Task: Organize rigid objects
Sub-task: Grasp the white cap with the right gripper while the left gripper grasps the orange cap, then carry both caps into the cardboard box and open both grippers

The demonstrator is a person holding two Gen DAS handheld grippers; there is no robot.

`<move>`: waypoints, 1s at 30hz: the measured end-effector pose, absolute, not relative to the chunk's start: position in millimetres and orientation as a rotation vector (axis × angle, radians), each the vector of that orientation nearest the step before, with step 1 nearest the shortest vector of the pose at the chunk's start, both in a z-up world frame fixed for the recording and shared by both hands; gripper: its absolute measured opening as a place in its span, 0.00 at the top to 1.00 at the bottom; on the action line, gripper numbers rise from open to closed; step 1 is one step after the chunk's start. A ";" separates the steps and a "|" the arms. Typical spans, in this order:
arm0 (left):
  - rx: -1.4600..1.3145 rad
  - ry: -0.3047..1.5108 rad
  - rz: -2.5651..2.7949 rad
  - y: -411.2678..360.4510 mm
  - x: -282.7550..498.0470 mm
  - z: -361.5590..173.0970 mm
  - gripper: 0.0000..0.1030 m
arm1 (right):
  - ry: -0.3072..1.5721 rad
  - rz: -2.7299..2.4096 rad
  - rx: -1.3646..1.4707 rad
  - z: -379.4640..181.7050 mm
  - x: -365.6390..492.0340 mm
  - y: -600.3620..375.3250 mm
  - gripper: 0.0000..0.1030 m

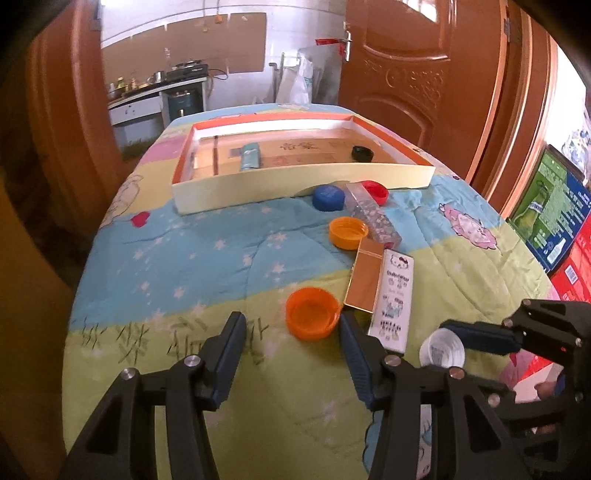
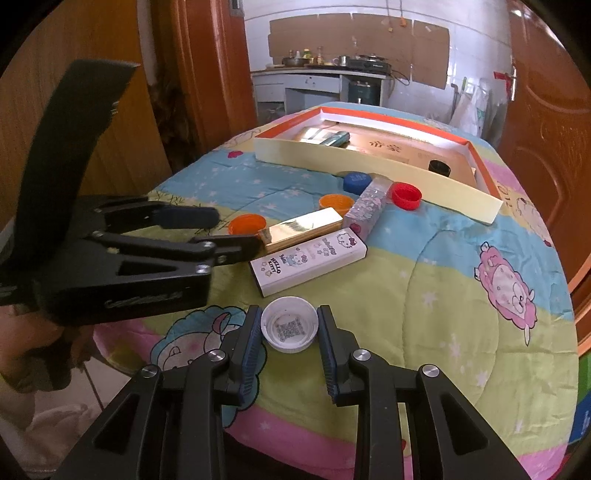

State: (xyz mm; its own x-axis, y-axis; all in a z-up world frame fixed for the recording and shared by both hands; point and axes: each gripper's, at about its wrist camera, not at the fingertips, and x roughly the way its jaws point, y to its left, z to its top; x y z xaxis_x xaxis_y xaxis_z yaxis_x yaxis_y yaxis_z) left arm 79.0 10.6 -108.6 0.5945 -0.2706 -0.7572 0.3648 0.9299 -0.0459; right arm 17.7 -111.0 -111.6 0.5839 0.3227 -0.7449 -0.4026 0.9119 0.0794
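A: Right tongs [image 2: 289, 329], lower centre: state?
B: Pinching a white bottle cap [image 2: 289, 325] on the quilt [image 2: 424, 295].
A: Left tongs [image 1: 291, 332]?
B: Spread, empty, just below the orange cap [image 1: 313, 313], lower centre.

Orange-brown wooden doors [image 1: 417, 55] flank a white-tiled kitchen wall [image 2: 369, 22] behind a counter [image 2: 314, 75] with a stove [image 1: 186, 70].

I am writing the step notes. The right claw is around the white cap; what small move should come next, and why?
Probably lift the white cap straight up off the quilt. The right claw has its pads against both sides of it, so the grip looks made, and the box that already holds other items lies farther back.
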 end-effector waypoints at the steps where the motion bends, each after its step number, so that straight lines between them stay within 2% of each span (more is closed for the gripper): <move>1: 0.123 0.857 -0.374 9.0 81.0 -108.9 0.49 | 0.847 0.423 -0.100 -111.2 17.3 -111.2 0.70; 3: 0.127 0.851 -0.380 7.1 83.3 -109.2 0.50 | 0.848 0.423 -0.098 -110.8 16.5 -111.9 0.70; 5: 0.116 0.842 -0.394 7.7 83.0 -109.3 0.67 | 0.844 0.417 -0.093 -110.1 15.8 -113.4 0.70; 6: 0.108 0.839 -0.398 9.0 82.6 -109.1 0.71 | 0.842 0.414 -0.092 -110.0 15.5 -114.2 0.70; 17: 0.050 0.817 -0.401 18.5 73.0 -102.1 0.71 | 0.804 0.387 -0.066 -97.5 15.3 -125.6 0.70; 30: 0.034 0.751 -0.348 14.4 76.9 -56.2 0.71 | 0.732 0.319 -0.046 -63.8 33.0 -150.9 0.70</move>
State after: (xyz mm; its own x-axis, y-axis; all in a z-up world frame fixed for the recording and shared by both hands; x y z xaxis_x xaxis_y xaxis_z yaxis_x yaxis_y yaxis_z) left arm 76.9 14.4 -56.2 0.6766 -0.2978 -0.6734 0.3217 0.9422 -0.0934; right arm 33.0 -150.9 -63.8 0.6979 0.2704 -0.6632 -0.3022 0.9507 0.0696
